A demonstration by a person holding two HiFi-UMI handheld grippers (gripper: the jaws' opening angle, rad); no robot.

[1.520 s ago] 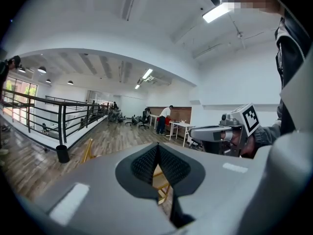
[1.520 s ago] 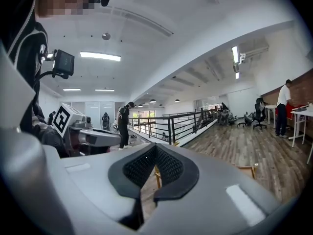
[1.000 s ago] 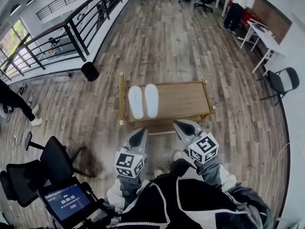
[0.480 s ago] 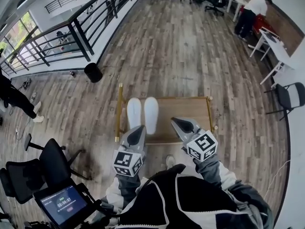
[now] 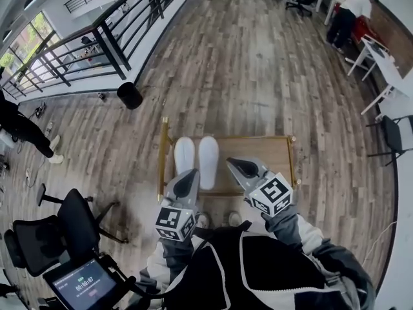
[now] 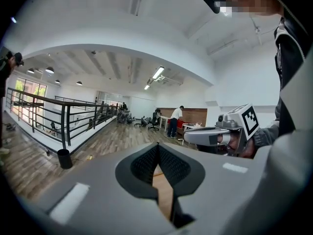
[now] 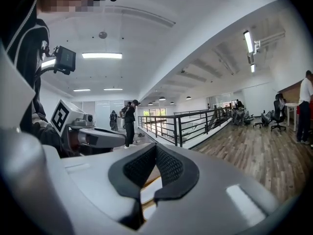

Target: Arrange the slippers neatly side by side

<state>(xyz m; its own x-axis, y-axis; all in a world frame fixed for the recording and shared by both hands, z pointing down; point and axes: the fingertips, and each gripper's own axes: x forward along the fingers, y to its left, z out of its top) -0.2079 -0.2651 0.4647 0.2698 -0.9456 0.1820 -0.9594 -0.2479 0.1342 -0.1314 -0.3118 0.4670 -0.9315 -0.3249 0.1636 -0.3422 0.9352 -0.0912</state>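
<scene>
Two white slippers (image 5: 197, 158) lie side by side at the left end of a low wooden table (image 5: 258, 160) in the head view. My left gripper (image 5: 191, 175) hovers just in front of the slippers, near the table's front edge, shut and empty. My right gripper (image 5: 233, 165) hangs over the table's middle front, to the right of the slippers, also shut with nothing held. In the left gripper view its jaws (image 6: 159, 148) meet at the tips, and the right gripper (image 6: 205, 137) shows beside it. The right gripper view shows closed jaws (image 7: 155, 151) too.
A black bin (image 5: 130, 95) stands by a black railing (image 5: 97, 37) at the far left. Office chairs (image 5: 58, 228) and a tablet (image 5: 80, 283) sit near left. Desks, a chair (image 5: 397, 134) and a standing person (image 5: 345, 15) are at the far right. Wood floor surrounds the table.
Both grippers have come closer over the table's front edge, and the table with the slippers now sits lower and nearer in the head view. The jaws stayed shut.
</scene>
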